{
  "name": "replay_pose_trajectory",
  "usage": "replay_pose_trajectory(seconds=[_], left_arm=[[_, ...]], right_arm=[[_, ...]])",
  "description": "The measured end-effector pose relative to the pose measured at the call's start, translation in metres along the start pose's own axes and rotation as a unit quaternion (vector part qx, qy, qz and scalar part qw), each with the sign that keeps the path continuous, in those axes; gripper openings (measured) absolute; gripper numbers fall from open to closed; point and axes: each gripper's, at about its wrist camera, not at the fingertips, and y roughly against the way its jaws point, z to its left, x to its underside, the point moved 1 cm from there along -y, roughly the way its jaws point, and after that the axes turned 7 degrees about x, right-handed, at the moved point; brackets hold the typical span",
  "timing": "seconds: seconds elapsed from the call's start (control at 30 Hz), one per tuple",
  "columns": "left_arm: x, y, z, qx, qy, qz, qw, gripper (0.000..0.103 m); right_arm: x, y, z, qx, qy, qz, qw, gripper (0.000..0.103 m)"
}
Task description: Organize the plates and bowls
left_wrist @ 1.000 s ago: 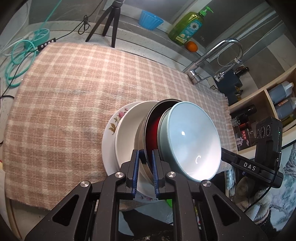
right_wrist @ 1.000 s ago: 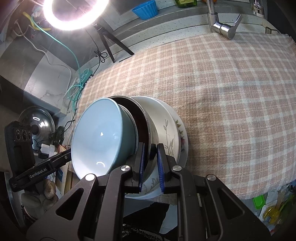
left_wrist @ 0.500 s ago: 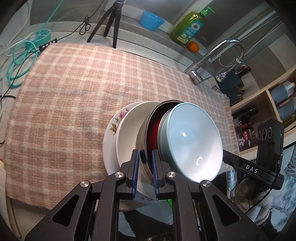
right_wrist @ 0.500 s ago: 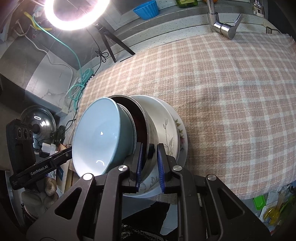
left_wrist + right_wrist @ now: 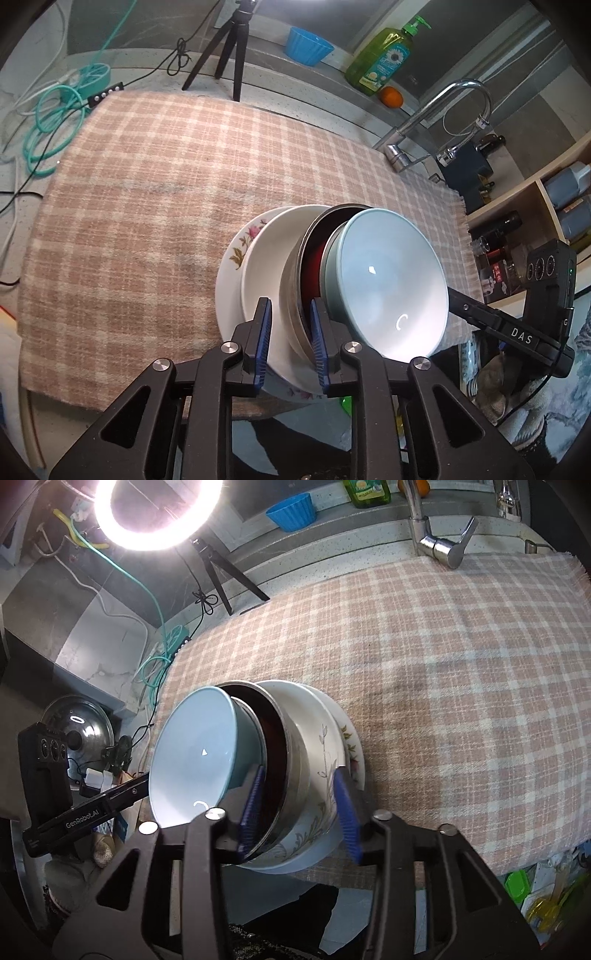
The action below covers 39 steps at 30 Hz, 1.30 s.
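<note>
Seen from the left wrist, a nested stack sits near the front edge of the checked cloth (image 5: 155, 206): a floral plate (image 5: 236, 258) underneath, a white bowl (image 5: 269, 266) in it, a steel bowl (image 5: 295, 280) with a dark red inside in that, and a pale blue bowl (image 5: 391, 284) innermost. The stack appears tipped, its mouths facing right toward the right gripper's arm; nothing shows inside the blue bowl but glare. The left gripper (image 5: 290, 339) has its blue fingers (image 5: 263, 339) on either side of the steel bowl's rim; its jaws have just been opening, and the left pad stands clear of the metal, so the rim is between them but no longer pinched. A faucet (image 5: 436, 118), soap bottle (image 5: 380, 55) and small blue tub (image 5: 308, 44) line the back counter. From the right wrist, the same stack's mouths face left. The right gripper (image 5: 299, 808) has also just been opening: its fingers (image 5: 347, 812) are well apart, one inside the steel bowl, the other outside the white bowl's patterned wall, straddling both rims without squeezing. A ring light (image 5: 155, 513) glares above.
</note>
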Motion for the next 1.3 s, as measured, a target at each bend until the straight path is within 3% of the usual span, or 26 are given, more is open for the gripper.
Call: replay_pose_trajectory(seconds=[0.27,0.4,0.53,0.63,0.7,0.87,1.3], left_arm=[[-0.002,0.014,-0.005,-0.027,-0.023,-0.018,0.9992,0.039],[-0.002,0.024,-0.011,-0.043,-0.034,-0.035,0.9979,0.048],[-0.002,0.034,-0.022,-0.058,-0.055,-0.05,0.9956,0.058],[0.001,0.04,-0.033,-0.067,-0.07,-0.062,0.9933,0.062],[0.002,0.044,-0.04,-0.073,-0.077,-0.071,0.9918,0.07],[0.007,0.055,-0.057,-0.093,-0.084,-0.103,0.9868,0.079],[0.029,0.059,-0.089,-0.11,-0.079,-0.146,0.9799,0.08]], right_arm=[[-0.003,0.015,-0.006,0.032,0.02,-0.023,0.999,0.065],[-0.005,0.026,-0.009,0.04,0.028,-0.037,0.998,0.067],[-0.006,0.037,-0.005,0.042,0.046,-0.053,0.997,0.077],[-0.007,0.046,0.001,0.043,0.069,-0.064,0.995,0.077],[-0.006,0.053,0.006,0.043,0.086,-0.071,0.993,0.078],[-0.005,0.071,0.018,0.027,0.126,-0.094,0.987,0.091],[0.008,0.095,0.027,-0.004,0.188,-0.133,0.973,0.099]])
